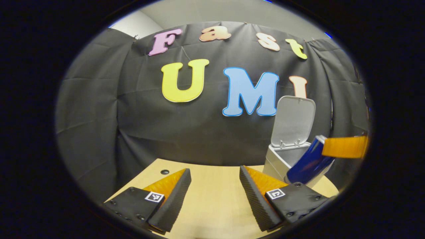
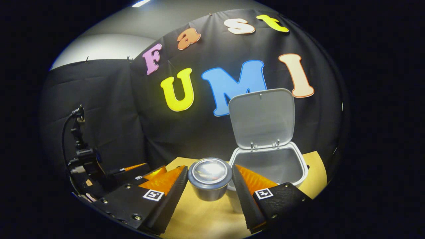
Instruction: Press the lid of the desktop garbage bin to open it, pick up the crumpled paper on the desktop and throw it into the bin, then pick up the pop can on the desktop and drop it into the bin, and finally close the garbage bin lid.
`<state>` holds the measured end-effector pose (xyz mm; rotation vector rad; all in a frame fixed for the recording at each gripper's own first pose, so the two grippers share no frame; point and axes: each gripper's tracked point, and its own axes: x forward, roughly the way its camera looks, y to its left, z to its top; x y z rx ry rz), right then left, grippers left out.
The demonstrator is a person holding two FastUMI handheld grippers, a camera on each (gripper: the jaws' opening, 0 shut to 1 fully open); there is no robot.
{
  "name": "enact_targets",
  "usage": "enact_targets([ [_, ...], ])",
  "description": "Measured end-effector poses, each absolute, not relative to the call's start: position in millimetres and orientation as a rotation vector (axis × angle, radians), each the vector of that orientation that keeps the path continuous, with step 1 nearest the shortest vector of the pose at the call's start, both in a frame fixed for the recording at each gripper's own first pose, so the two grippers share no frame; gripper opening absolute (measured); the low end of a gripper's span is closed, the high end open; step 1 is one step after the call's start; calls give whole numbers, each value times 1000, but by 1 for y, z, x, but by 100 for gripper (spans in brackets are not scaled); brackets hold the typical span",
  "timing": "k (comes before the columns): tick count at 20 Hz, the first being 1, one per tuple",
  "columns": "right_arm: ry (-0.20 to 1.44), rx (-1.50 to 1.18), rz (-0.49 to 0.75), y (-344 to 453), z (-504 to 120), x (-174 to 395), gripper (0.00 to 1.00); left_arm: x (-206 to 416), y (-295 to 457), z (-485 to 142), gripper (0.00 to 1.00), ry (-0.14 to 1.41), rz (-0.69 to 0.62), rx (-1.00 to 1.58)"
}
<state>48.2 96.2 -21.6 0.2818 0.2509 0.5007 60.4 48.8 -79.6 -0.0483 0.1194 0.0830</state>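
The right gripper (image 2: 210,186) pinches the can (image 2: 210,178) between both fingers, its end facing the camera, carried just before the open bin (image 2: 269,166), whose lid (image 2: 262,118) stands upright behind. In the left gripper view the can (image 1: 310,162) hangs tilted against the bin's (image 1: 282,157) near rim, not yet over the opening. Released here, I think it could strike the rim and roll off across the table (image 1: 212,196). A knock might also bring the lid down. The left gripper (image 1: 215,196) waits spread and empty above the table.
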Motion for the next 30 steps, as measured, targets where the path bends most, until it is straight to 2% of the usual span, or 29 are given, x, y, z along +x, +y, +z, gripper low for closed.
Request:
enact_targets([
  [10,195,372,358,38,-13,101,84,66,43,-85,100,132,73,-63],
  [16,211,354,274,9,-30,130,84,71,47,-88,100,139,77,-51],
  [17,219,339,262,6,-36,133,84,72,47,-89,96,141,78,-49],
  [18,229,324,250,3,-41,136,84,73,48,-90,100,143,79,-47],
  [21,245,292,228,-1,-51,142,84,76,49,-91,100,148,82,-45],
  [22,246,288,224,-2,-51,143,84,76,50,-92,96,149,83,-45],
  [29,247,302,204,-8,-53,150,86,83,49,-92,96,152,83,-41],
  [30,246,304,202,-8,-53,150,86,83,48,-93,100,154,82,-42],
])
